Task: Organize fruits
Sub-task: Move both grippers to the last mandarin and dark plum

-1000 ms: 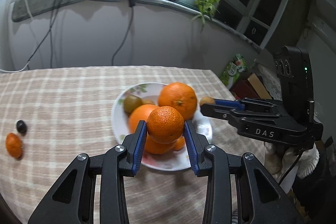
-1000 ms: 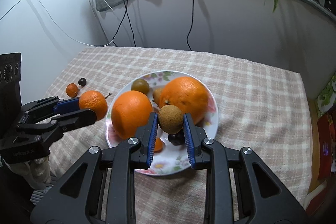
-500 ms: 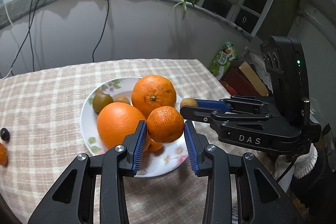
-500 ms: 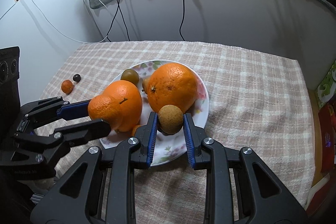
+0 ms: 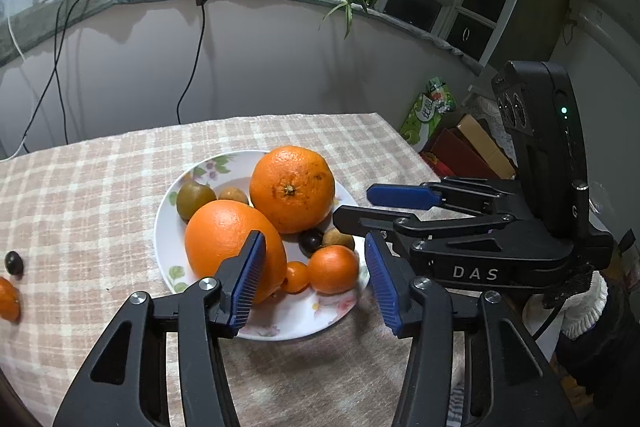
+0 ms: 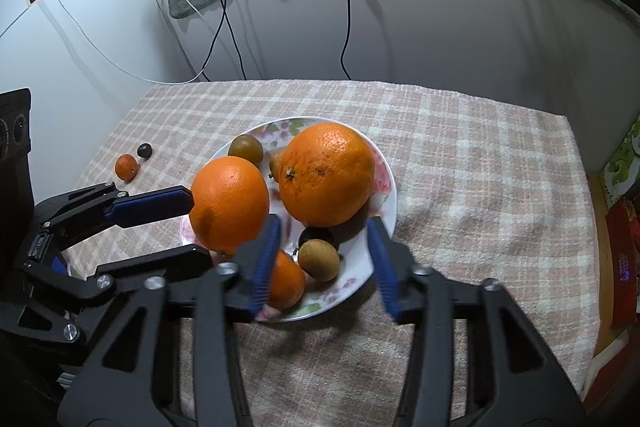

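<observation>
A floral white plate holds two large oranges, a mandarin, a brown longan, a dark grape and other small fruits. My left gripper is open and empty just above the mandarin at the plate's near edge. My right gripper is open and empty around the longan lying on the plate. Each gripper shows in the other's view: the right and the left.
A small mandarin and a dark grape lie on the checked tablecloth left of the plate. Boxes stand beyond the table's right edge. A wall with cables and a plant is behind.
Both grippers opened. The left one released the mandarin onto the plate and the right one released the longan onto the plate beside it.
</observation>
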Demonstrator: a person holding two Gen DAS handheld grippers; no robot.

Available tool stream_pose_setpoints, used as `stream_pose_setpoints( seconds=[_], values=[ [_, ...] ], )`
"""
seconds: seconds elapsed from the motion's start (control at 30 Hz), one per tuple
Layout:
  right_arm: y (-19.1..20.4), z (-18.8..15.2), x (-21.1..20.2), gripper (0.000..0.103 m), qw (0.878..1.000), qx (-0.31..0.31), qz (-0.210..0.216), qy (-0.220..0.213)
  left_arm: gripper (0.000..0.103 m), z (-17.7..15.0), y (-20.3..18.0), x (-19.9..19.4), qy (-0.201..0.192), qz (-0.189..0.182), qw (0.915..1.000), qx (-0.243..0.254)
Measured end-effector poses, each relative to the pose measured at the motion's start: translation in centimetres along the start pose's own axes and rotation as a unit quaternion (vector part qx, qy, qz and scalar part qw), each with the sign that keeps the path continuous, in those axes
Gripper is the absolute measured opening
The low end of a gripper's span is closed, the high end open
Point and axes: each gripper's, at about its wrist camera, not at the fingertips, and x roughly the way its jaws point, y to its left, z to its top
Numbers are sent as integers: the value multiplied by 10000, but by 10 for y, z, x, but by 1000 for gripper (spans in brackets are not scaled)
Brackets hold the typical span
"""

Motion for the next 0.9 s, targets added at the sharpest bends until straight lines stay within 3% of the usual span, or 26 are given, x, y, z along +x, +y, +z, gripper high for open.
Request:
stream_pose_setpoints(
  seconds=[0.23,0.27,0.3,0.37,0.5,0.9],
  values=[
    [0,4,-3,56,10000,26,-28,-76,56,-2,3,-2,-11,51,10000,-14],
    [0,5,-3,58,10000,28,-24,-77,57,-2,3,-3,-30,67,10000,-15],
    [0,6,-3,67,10000,28,-27,-87,57,-2,4,-5,-47,84,10000,-19],
    [2,7,-5,71,9999,18,-35,-157,58,-2,7,-8,-90,116,9999,-48],
    [7,12,-7,71,9997,-41,-42,-216,62,-3,14,-14,-152,172,9997,-114],
    [47,40,1,72,9984,-376,232,-341,62,-9,57,-45,-441,669,9958,-438]
  ],
)
